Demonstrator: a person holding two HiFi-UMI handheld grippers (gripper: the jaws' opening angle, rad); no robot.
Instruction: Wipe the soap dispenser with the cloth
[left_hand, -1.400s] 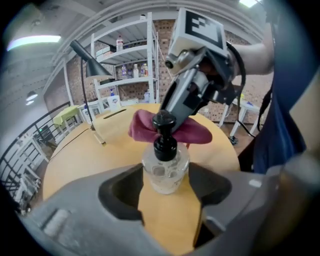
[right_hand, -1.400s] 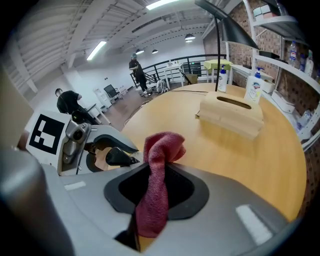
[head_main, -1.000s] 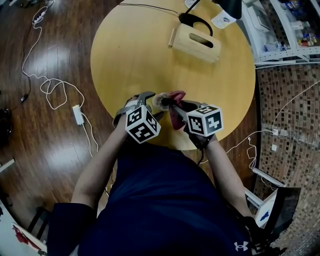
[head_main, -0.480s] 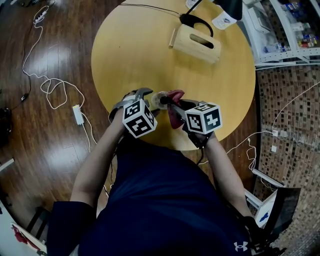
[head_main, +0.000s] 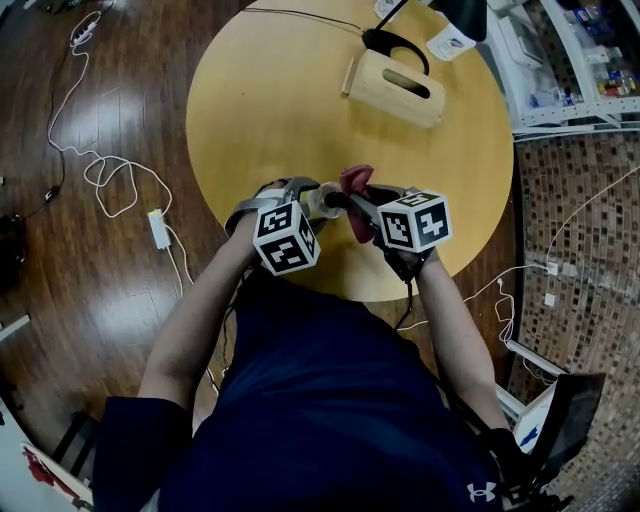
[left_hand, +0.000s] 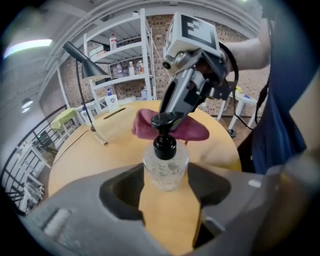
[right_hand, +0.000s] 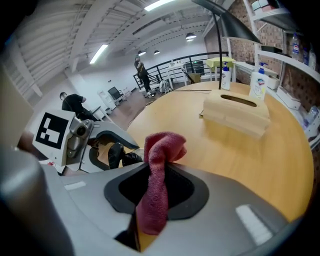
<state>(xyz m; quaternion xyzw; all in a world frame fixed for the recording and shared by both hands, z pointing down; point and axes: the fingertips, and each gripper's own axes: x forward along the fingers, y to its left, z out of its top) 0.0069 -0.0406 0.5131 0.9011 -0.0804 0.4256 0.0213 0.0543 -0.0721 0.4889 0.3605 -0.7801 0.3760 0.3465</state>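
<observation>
**Inspector A:** Your left gripper (head_main: 308, 196) has just been closing its jaws. Their tips now bear on both sides of the clear, round-bodied soap dispenser (left_hand: 166, 169) with a black pump. It stands upright on the round, pale wooden table (head_main: 290, 90), near the edge closest to you.

**Inspector B:** Noted. Your right gripper (right_hand: 159, 172) is clamped on the dark red terry cloth (right_hand: 164, 145). A fold stands above the jaws, just beside the pump.

**Inspector A:** On handling, the bottle looks light, smooth and probably slippery, and its wall may yield under a hard squeeze. Keep your hold low on the body, not on the pump neck, which could depress or tip it.

**Inspector B:** Agreed. The cloth is soft and limp, so only the part near your jaws will press firmly. Wipe with that fold.
</observation>
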